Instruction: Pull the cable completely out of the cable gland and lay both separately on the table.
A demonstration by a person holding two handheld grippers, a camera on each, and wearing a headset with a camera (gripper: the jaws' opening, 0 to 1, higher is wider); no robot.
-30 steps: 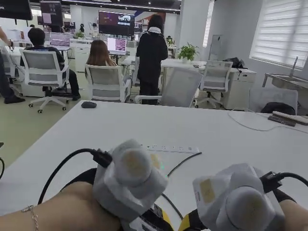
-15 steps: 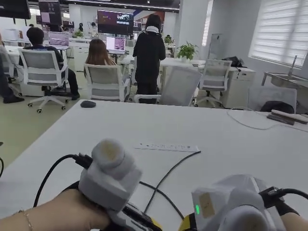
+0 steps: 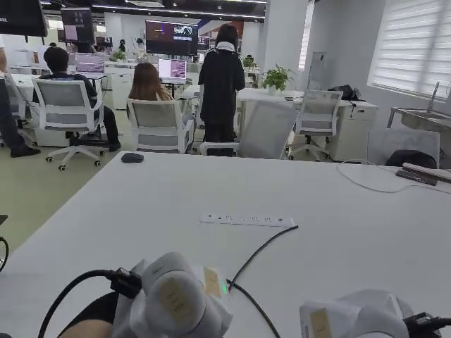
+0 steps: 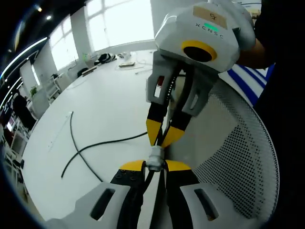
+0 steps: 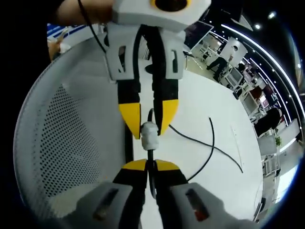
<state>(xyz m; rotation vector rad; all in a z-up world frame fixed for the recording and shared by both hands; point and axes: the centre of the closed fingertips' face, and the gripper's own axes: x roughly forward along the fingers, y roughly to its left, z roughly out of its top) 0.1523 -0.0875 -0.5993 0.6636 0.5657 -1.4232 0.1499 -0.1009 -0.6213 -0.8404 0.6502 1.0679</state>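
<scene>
A small white cable gland (image 4: 155, 157) sits between the yellow pads of my left gripper (image 4: 154, 165), which is shut on it. A thin black cable (image 5: 151, 177) leaves the gland (image 5: 148, 133) and passes into my right gripper (image 5: 150, 165), which is shut on it just behind the gland. The two grippers face each other tip to tip, close to the table's near edge. The rest of the cable (image 3: 262, 246) trails in a curve over the white table (image 3: 352, 211). In the head view the grippers' white housings show at the bottom, and their jaws are hidden.
A white power strip (image 3: 246, 220) lies mid-table beyond the cable. A dark mouse (image 3: 132, 158) sits at the far left edge. A white mesh chair back (image 5: 57, 129) is right under the grippers. People and office chairs are beyond the table.
Both gripper housings have sunk lower in the head view, toward the near table edge. More of the black cable on the table now shows.
</scene>
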